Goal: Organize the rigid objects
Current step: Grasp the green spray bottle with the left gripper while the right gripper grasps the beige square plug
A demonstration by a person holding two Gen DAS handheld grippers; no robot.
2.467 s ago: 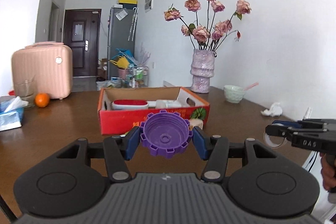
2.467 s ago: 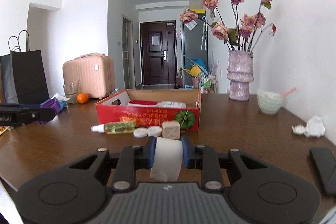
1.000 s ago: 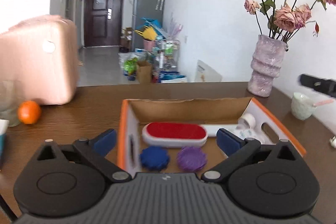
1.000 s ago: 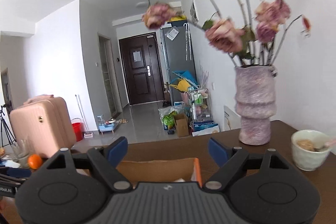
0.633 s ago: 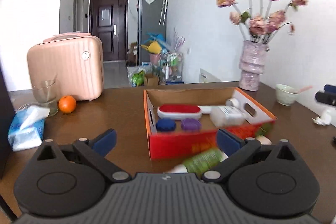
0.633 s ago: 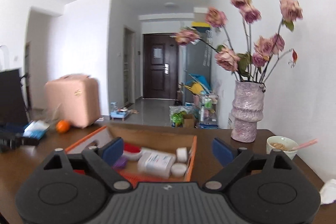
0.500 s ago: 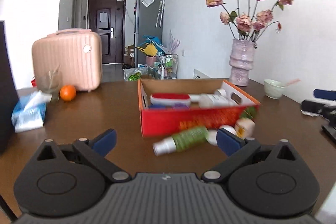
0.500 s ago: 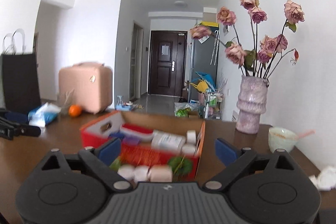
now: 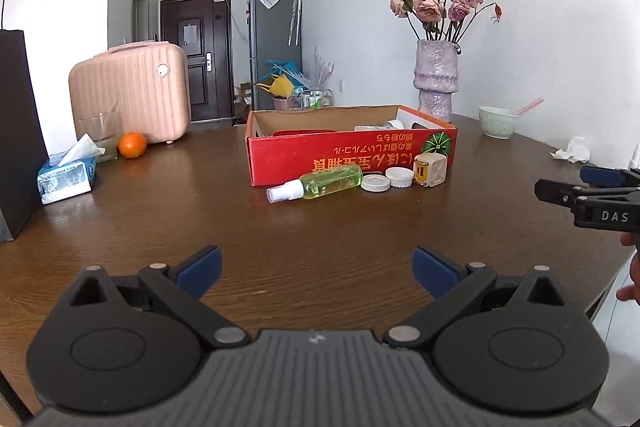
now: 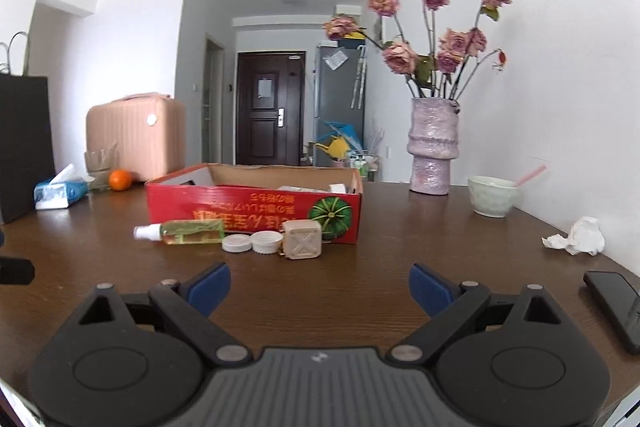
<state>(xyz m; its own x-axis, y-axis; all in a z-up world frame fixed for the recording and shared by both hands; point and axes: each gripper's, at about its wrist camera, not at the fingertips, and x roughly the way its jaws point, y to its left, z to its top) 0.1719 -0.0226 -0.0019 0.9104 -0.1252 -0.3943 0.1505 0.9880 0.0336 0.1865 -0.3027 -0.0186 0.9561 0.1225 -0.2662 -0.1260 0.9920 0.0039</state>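
A red cardboard box (image 9: 352, 153) (image 10: 252, 213) stands mid-table with several items inside. In front of it lie a green spray bottle (image 9: 316, 183) (image 10: 180, 231), two white lids (image 9: 375, 182) (image 10: 237, 243) and a beige cube (image 9: 429, 169) (image 10: 302, 245). My left gripper (image 9: 316, 269) is open and empty, low over the table near its front edge, well short of these things. My right gripper (image 10: 319, 287) is open and empty, also back from them; it shows at the right edge of the left wrist view (image 9: 596, 201).
A pink vase with dried roses (image 9: 436, 83), a green bowl (image 9: 498, 121) and crumpled tissue (image 10: 580, 237) are at the right. A black phone (image 10: 616, 307) lies near the right edge. Tissue pack (image 9: 66, 175), glass, orange (image 9: 132, 145), pink case (image 9: 130, 91) and black bag are at the left.
Both grippers held objects 2.5 s ago, opened over the box and left them inside. Both have since pulled back and lowered toward the table's front edge, still open.
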